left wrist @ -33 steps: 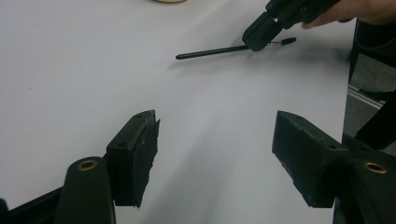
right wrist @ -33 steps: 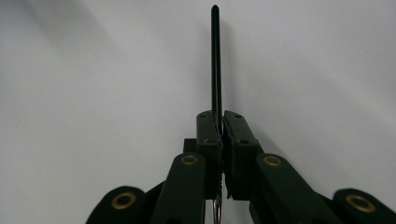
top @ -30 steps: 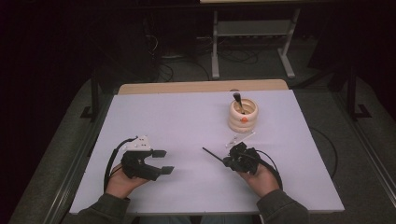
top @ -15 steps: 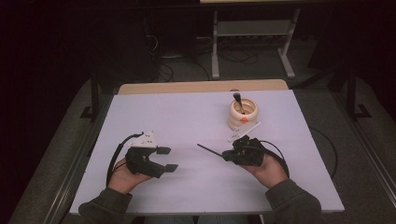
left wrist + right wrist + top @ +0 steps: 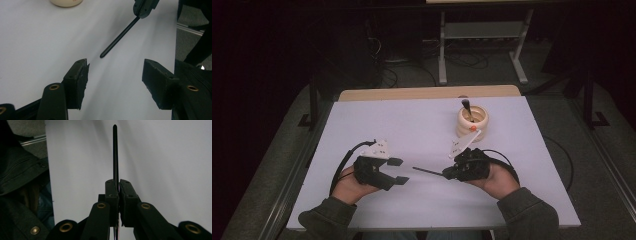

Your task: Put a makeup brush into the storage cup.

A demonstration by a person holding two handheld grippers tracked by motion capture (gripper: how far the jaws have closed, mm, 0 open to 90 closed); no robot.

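My right gripper is shut on a thin black stick, which points left toward my left gripper. In the right gripper view the stick runs straight out from between the closed pads of that gripper. My left gripper stands open and has just been closing a little, with nothing between its jaws. The stick's tip lies a short way ahead of it, held by the right gripper. A cream ribbed pot with a dark brush in it stands behind the right hand.
The white table spreads out ahead of both hands. Cables trail from each gripper across it. A dark sleeve hangs at the table's near edge. A metal frame stands on the dark floor beyond the table.
Both hands have shifted a little farther onto the table. The stick's tip has swung left toward the left gripper. The left jaws stand slightly narrower.
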